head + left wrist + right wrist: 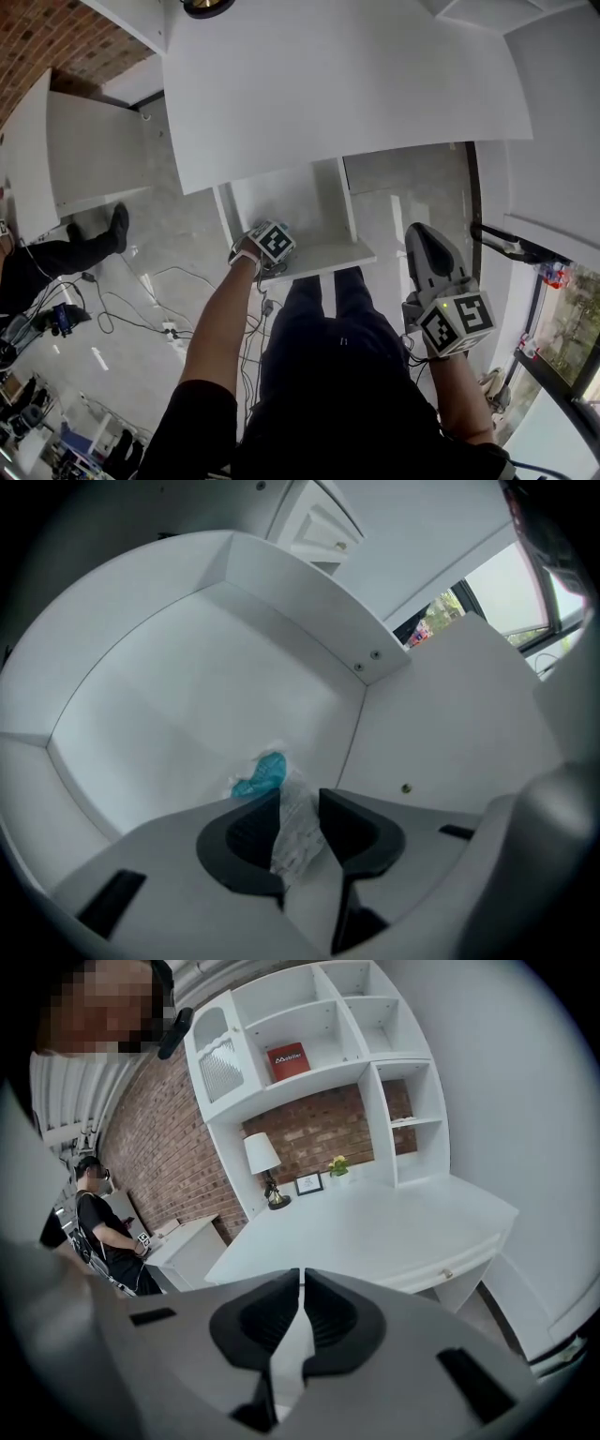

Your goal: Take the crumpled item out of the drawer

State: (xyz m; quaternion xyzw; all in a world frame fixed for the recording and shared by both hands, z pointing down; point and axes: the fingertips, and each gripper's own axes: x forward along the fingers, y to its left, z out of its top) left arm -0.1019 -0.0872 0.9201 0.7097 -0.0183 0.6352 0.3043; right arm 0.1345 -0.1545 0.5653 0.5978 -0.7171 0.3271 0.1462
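A: What is the biggest thing here?

B: The white worktop (347, 84). In the head view it fills the upper half. In the right gripper view a white shelf unit (309, 1044) stands on it against a brick wall, and a lamp (262, 1162) stands under the shelves.

A: And below the worktop?

B: A white drawer (323, 253) is pulled out from under the front edge, towards the person's legs. It stands open.

A: Where are the two claws?

B: The left claw (300, 797) reaches down into the drawer at its front left corner. The right claw (302, 1279) is outside the drawer, to the right of it, and it points up and away over the worktop.

A: How do they stand?

B: The left claw is released, and its two jaws are clearly apart. The right claw is clenched with only a thin slit between the jaws, and it grasps nothing.

A: Where is the crumpled item?

B: The crumpled item (295, 822) lies on the drawer's white floor, not far from an inner corner. It looks like a clear wrapper with a small teal part at the far end. Its near end lies in the gap between the left claw's jaws, but I do not see the pads pressing it.
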